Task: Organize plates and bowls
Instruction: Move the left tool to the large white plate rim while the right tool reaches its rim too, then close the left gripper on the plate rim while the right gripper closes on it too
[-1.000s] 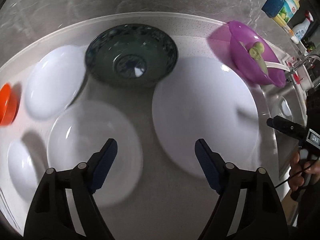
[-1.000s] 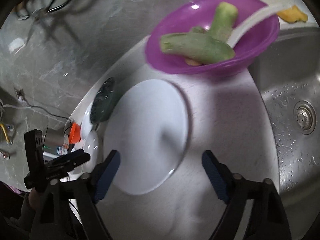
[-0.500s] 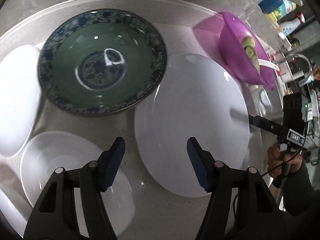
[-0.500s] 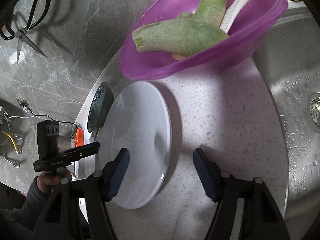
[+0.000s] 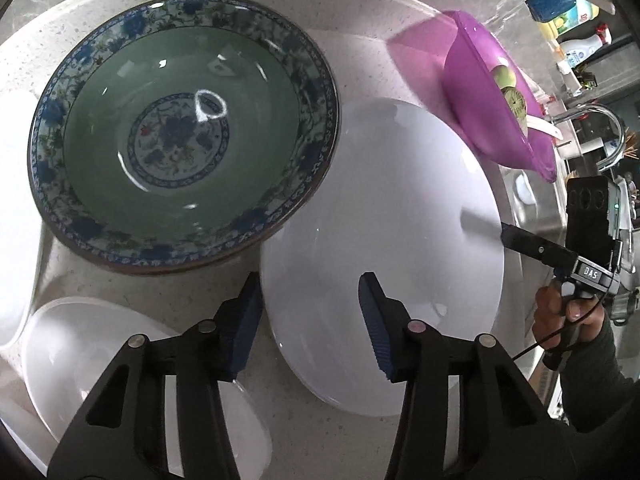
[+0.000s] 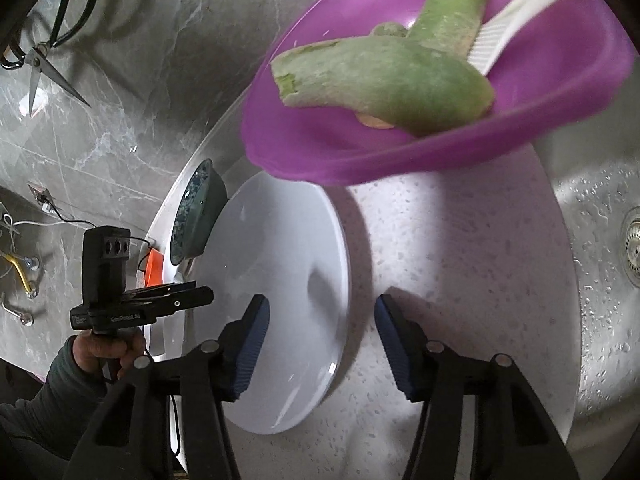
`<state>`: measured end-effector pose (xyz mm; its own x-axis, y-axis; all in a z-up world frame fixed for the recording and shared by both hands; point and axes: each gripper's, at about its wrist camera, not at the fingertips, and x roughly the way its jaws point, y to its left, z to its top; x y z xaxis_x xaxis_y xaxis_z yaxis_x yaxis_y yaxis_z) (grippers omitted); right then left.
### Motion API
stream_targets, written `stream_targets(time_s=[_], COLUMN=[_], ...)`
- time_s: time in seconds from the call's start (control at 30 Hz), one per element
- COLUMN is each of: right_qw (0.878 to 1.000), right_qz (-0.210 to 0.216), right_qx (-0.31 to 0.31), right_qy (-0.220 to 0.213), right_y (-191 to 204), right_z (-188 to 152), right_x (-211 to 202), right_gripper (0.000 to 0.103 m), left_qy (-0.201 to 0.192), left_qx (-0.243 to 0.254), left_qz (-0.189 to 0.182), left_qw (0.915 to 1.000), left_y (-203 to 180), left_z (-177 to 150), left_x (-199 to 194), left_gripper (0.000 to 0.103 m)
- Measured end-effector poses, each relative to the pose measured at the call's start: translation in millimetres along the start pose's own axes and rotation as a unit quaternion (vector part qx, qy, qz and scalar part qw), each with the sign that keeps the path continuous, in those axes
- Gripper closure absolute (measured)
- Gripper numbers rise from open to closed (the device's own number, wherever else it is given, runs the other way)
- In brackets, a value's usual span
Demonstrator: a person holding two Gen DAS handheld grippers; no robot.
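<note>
Only the right wrist view shows scissors (image 6: 44, 52) on the wall.

bright overhead light | plate glare | soft shadows | fisheye-warped edges

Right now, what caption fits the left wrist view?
Left gripper closing astride the white plate's edge beside a green bowl.

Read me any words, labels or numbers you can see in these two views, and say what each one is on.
"DAS": white tag on the right gripper, seen from the left wrist.
Grey lettering on the left gripper's body, seen from the right wrist: too blurred to read for sure.
Labels on the bottles at the far end of the counter: too small to read.
The plate and the patterned bowl carry no text.
</note>
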<state>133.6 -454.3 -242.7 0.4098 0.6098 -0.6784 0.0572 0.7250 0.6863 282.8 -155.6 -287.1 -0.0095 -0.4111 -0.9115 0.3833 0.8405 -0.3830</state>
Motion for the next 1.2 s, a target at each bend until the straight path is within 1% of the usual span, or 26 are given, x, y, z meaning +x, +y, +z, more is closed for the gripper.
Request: stream_targets(time_s=[0.13,0.17,0.23,0.3,0.37,0.4,0.43,0.47,0.5,0.57,0.63,0.8,1.17,1.2], right_qw=[1.0,1.0,1.0,1.0,1.0,0.999,0.999,0.999,0.999,0.998,0.999,0.998,0.997,0.997], right_qz=[0.001,0.004,0.007,0.006,0.008,0.009,0.008,0.004,-0.001,0.003,-0.004,-0.013,-0.019,-0.018], right_qx=[0.006,0.009,0.016,0.019,0.025,0.029,0.033,0.038,0.042,0.054,0.05,0.054,0.075,0.076], right_qy=[0.01,0.012,0.017,0.017,0.016,0.016,0.016,0.017,0.019,0.021,0.02,0.019,0.022,0.021], right_y=[-0.9,-1.8,-1.7,-0.6,-1.3,-2.3,-3.4,-5.6,-11.6,-16.1,-13.1,-8.7,-7.5,-7.5], right_z=[2.9,2.9,3.9,4.0,4.6,4.8,4.7,4.8,2.9,2.8,1.7,-3.0,-14.9,-15.7], right_x=[5.0,5.2,7.9,9.4,9.5,9.6,9.5,9.6,6.2,5.6,5.0,3.7,-3.3,-4.4], right_gripper=[0.06,0.061,0.067,0.067,0.067,0.069,0.075,0.08,0.09,0.09,0.09,0.089,0.089,0.089], left_qy=[-0.003,-0.003,-0.004,-0.009,-0.011,-0.013,-0.013,-0.012,-0.009,-0.005,-0.002,-0.006,-0.001,0.011], left_qx=[0.003,0.003,0.001,-0.003,-0.006,-0.007,-0.005,-0.003,0.001,0.001,0.002,-0.02,-0.037,-0.039], left_qz=[0.004,0.004,0.005,0.011,0.019,0.027,0.038,0.047,0.048,0.051,0.058,0.057,0.053,0.052], left_qw=[1.0,1.0,1.0,0.9999,0.9997,0.9995,0.9992,0.9988,0.9988,0.9987,0.9983,0.9982,0.9979,0.9978], left_y=[-2.3,-0.3,-1.6,-3.6,-4.3,-4.6,-4.7,-4.4,-5.1,-6.1,-8.8,-11.1,-17.2,-18.1], left_z=[5.7,3.5,5.6,7.7,8.2,7.8,7.3,6.8,6.6,5.6,4.4,-1.2,-21.2,-25.1], left_x=[2.5,0.0,0.5,1.6,1.6,1.5,1.5,1.4,1.0,0.2,0.1,1.7,-1.9,-1.8], left_gripper=[0.06,0.06,0.06,0.06,0.064,0.069,0.075,0.077,0.077,0.077,0.077,0.078,0.079,0.079])
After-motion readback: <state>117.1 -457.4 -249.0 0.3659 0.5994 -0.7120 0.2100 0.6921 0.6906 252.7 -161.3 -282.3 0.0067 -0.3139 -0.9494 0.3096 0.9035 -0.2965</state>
